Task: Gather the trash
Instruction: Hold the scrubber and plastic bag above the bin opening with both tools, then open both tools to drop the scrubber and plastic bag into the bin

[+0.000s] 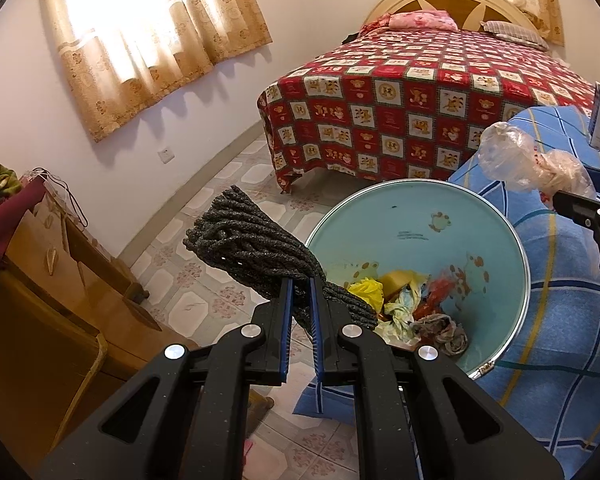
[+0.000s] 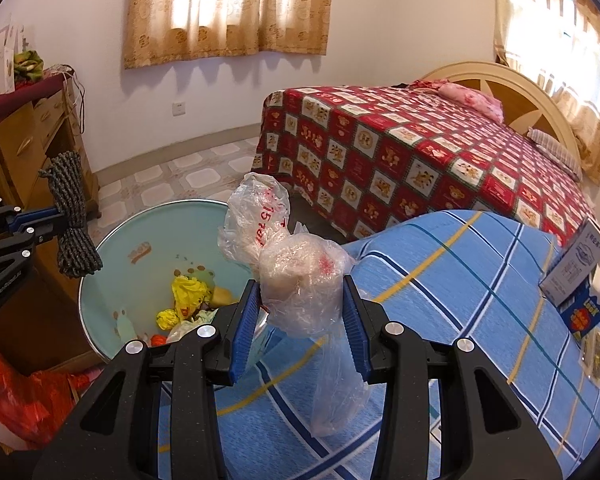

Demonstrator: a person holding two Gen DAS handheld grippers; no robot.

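My left gripper (image 1: 300, 282) is shut on a bundle of dark grey rope (image 1: 252, 252) and holds it in the air at the left rim of a light blue trash bin (image 1: 420, 216). The rope also shows in the right wrist view (image 2: 70, 212). My right gripper (image 2: 300, 280) is shut on a crumpled clear plastic bag (image 2: 300, 276) with red print, held above the blue checked cover beside the bin (image 2: 112, 248). The bag also shows in the left wrist view (image 1: 528, 160). Yellow and red scraps (image 1: 404, 300) lie in the bin.
A bed with a red patterned cover (image 1: 412, 100) stands behind. A blue checked surface (image 2: 460, 280) carries a blue and white carton (image 2: 576, 276). A wooden dresser (image 1: 60, 300) stands at the left. The floor is tiled (image 1: 204, 292).
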